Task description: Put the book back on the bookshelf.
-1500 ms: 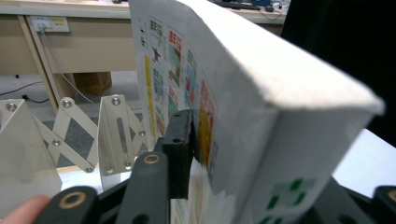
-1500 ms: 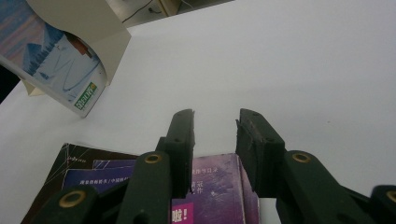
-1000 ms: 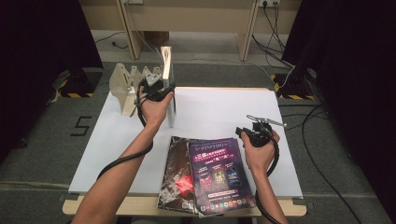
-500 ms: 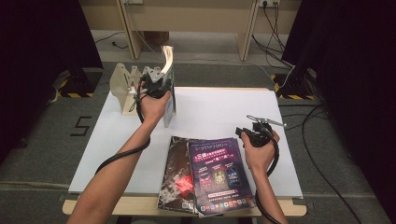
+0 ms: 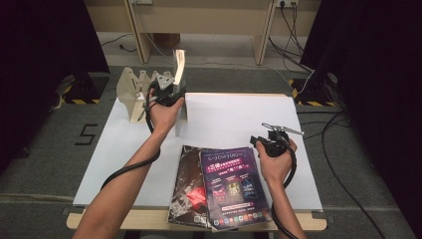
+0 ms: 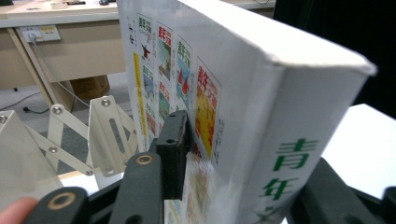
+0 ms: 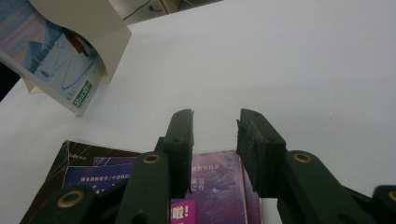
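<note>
My left gripper [image 5: 168,93] is shut on a thick white book [image 5: 179,74] and holds it on edge above the table's far left. In the left gripper view the book [image 6: 233,93] shows green characters on its spine and small colour pictures on its cover, with one black finger [image 6: 173,149] pressed on that cover. My right gripper [image 5: 274,141] hovers open just past the top right corner of a purple magazine [image 5: 231,184]. In the right gripper view the gripper [image 7: 215,126] has nothing between its jaws, and the purple magazine [image 7: 210,196] lies under them.
A beige folding rack [image 5: 134,88] stands at the table's far left corner, just left of the held book, also seen as rack [image 6: 93,130]. A dark magazine [image 5: 189,184] lies partly under the purple one. The white table top [image 5: 239,114] ends close behind the rack.
The left hand has shifted a little and the held book's top now leans slightly. The right gripper and both magazines have not moved.
</note>
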Demonstrator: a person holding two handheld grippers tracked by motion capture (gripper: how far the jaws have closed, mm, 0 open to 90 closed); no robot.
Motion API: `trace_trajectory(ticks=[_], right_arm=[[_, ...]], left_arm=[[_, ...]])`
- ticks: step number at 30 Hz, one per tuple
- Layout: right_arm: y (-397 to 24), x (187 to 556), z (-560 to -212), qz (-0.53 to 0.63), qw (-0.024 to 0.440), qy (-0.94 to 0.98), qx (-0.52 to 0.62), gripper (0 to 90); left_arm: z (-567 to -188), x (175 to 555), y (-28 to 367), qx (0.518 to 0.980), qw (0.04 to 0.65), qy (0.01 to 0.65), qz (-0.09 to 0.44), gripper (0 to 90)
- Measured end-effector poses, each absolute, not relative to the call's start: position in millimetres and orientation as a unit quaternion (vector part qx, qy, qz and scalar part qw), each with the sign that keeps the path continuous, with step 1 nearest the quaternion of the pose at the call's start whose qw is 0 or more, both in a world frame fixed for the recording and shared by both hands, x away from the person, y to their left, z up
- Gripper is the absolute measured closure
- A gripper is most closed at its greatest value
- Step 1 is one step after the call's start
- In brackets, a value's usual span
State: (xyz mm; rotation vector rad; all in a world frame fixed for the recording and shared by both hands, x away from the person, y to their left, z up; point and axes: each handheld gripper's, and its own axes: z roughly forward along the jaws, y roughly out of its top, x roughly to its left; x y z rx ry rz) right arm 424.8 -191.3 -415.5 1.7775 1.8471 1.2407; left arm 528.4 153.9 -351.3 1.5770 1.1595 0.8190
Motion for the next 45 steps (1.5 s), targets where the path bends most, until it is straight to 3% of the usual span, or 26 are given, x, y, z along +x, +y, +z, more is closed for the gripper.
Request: trace_trajectory(ticks=[6, 17, 45], right_arm=[[-192.3, 424.5, -416.0, 0.431, 0.145, 0.64, 0.619, 65.6], [-190.7, 424.0, -415.4, 0.43, 0.145, 0.641, 0.619, 65.4], [-185.1, 425.7, -408.0, 0.426, 0.145, 0.648, 0.615, 65.3]], left_arm=[[-350.2, 525.2, 155.0, 0.648, 0.497, 0.478, 0.323, 51.2], [-355.5, 517.7, 157.2, 0.654, 0.501, 0.471, 0.314, 44.2], [-366.5, 487.2, 169.7, 0.659, 0.518, 0.472, 0.273, 37.3]])
